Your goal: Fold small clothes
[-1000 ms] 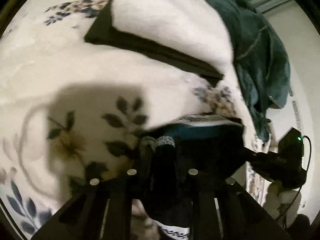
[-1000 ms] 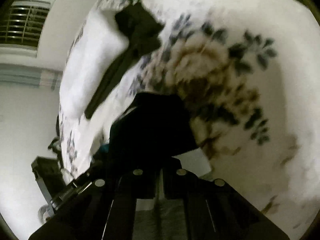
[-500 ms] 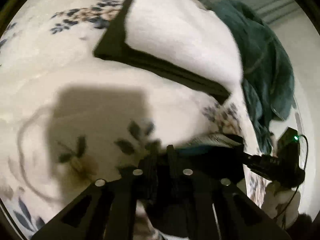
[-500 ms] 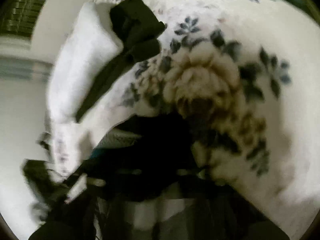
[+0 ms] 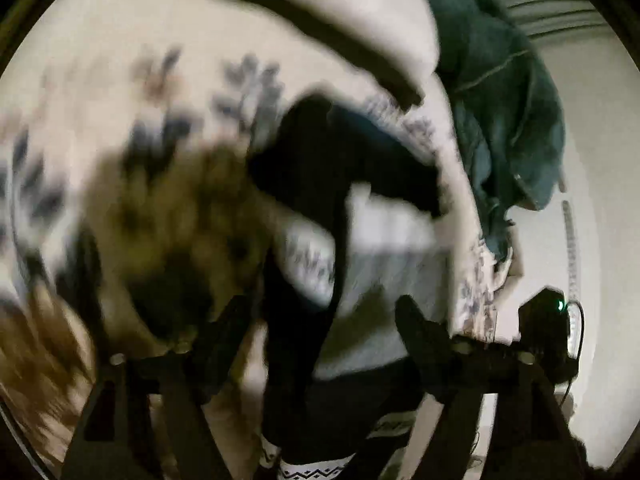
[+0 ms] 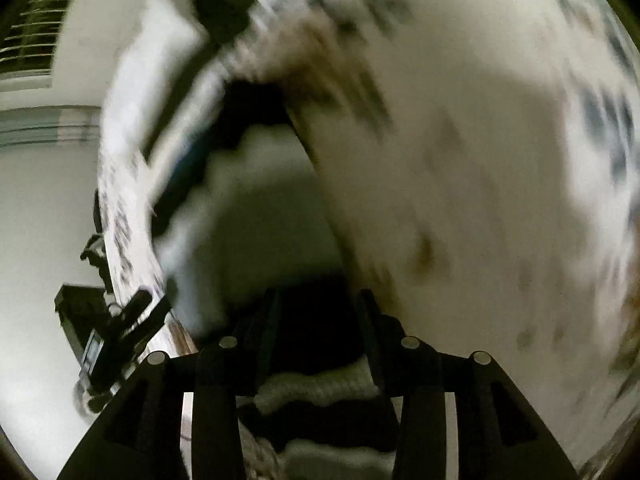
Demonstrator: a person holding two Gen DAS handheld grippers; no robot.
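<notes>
A small dark garment with a grey panel and patterned white trim (image 5: pixel 320 248) lies on the floral bedspread (image 5: pixel 120 80). My left gripper (image 5: pixel 324 320) stands wide open over it, a dark strip of the cloth running between the fingers. In the right wrist view the same garment (image 6: pixel 256 220) spreads out ahead, dark with a pale grey part. My right gripper (image 6: pixel 316 312) is partly open, with dark cloth and white knit trim (image 6: pixel 316 392) lying between its fingers. Both views are blurred by motion.
A white folded pillow or blanket with a dark edge (image 5: pixel 352 12) lies at the far side of the bed. A teal blanket (image 5: pixel 504 112) hangs at the right. A black device with a green light (image 5: pixel 552 320) stands past the bed edge. A window with blinds (image 6: pixel 28 40) is at left.
Both grippers were shut on the dark garment and have opened. The garment now lies spread on the bedspread, and both cameras have swung quickly.
</notes>
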